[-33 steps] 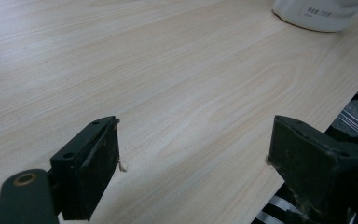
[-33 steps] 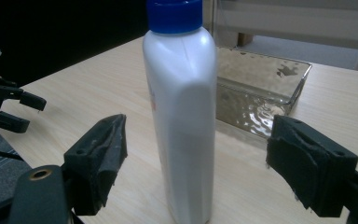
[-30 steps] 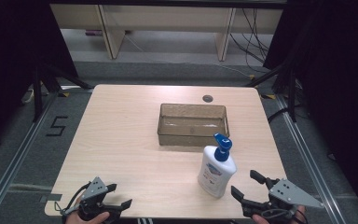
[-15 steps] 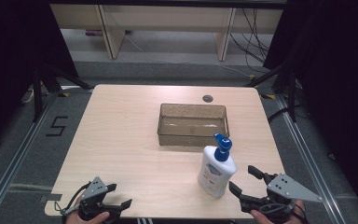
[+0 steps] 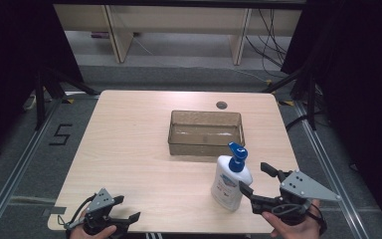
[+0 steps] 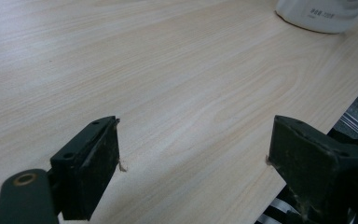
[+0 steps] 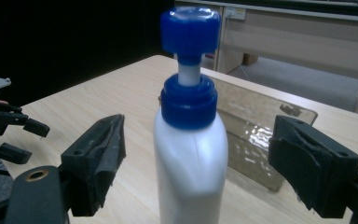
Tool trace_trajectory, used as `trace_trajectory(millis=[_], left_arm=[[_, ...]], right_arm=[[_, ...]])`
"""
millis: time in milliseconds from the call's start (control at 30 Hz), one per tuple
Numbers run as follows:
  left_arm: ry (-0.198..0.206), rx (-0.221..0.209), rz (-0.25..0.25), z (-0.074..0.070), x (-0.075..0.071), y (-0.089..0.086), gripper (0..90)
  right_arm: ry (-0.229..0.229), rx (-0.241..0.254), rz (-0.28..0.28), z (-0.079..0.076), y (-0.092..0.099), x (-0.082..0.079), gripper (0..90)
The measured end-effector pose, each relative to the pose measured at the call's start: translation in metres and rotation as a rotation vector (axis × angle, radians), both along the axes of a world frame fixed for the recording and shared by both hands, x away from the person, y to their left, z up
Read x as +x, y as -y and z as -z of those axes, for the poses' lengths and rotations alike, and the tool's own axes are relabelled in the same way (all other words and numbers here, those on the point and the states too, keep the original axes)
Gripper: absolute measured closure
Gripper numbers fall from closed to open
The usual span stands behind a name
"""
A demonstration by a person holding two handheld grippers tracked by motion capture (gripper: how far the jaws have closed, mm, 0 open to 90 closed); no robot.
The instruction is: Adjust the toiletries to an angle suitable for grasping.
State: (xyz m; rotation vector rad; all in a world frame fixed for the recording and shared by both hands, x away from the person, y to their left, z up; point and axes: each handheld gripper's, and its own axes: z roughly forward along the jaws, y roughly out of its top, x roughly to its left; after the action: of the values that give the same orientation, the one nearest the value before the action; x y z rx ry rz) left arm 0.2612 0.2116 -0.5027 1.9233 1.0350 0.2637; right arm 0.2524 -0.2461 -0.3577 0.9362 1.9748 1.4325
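A white bottle with a blue pump top stands upright near the front right corner of the table. In the right gripper view the bottle shows a smooth white body, a ribbed blue collar, a short white stem and a blue pump head on top. Some dark print runs along its base in the left gripper view.

The right gripper is held just to the right of the bottle, jaws spread wide and pointing at it. From its own camera the bottle stands between the two jaws, with a gap on each side, so nothing is clamped. A clear brownish tray sits just behind the bottle.

The left gripper rests at the front left edge, well apart from the bottle, its jaws also spread over bare wood.
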Motion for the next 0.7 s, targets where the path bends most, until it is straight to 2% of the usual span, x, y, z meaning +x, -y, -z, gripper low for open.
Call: trace_trajectory(millis=[167, 333, 367, 433, 467, 533, 567, 633, 700], left_arm=[[-0.005, -0.002, -0.007, 0.001, 0.002, -0.001, 15.6], [-0.004, 0.011, -0.006, 0.0, 0.002, -0.001, 15.6], [-0.003, 0.015, -0.004, 0.001, 0.002, -0.001, 15.6], [-0.006, 0.008, -0.006, 0.001, 0.002, 0.001, 15.6], [-0.006, 0.008, -0.006, 0.001, 0.002, 0.001, 15.6], [0.001, 0.028, 0.006, -0.001, 0.003, 0.001, 15.6], [0.001, 0.011, -0.002, 0.0, 0.003, 0.003, 15.6], [-0.001, 0.018, 0.002, -0.001, 0.003, 0.004, 15.6], [-0.004, 0.026, 0.011, 0.001, 0.003, 0.005, 15.6]], right_arm=[[-0.015, 0.017, -0.017, -0.001, -0.006, 0.009, 20.2], [-0.005, 0.023, -0.033, -0.001, -0.01, 0.015, 20.7], [-0.024, 0.02, -0.034, -0.001, -0.011, 0.015, 20.9], [-0.033, 0.031, -0.045, -0.002, -0.014, 0.018, 22.1], [-0.033, 0.031, -0.045, -0.002, -0.014, 0.018, 22.1], [-0.005, 0.033, -0.053, -0.003, -0.018, 0.024, 23.9], [-0.011, 0.023, -0.052, -0.004, -0.018, 0.025, 24.9], [0.007, 0.019, -0.057, -0.006, -0.021, 0.03, 27.2], [-0.001, 0.021, -0.056, -0.006, -0.021, 0.031, 28.3]])
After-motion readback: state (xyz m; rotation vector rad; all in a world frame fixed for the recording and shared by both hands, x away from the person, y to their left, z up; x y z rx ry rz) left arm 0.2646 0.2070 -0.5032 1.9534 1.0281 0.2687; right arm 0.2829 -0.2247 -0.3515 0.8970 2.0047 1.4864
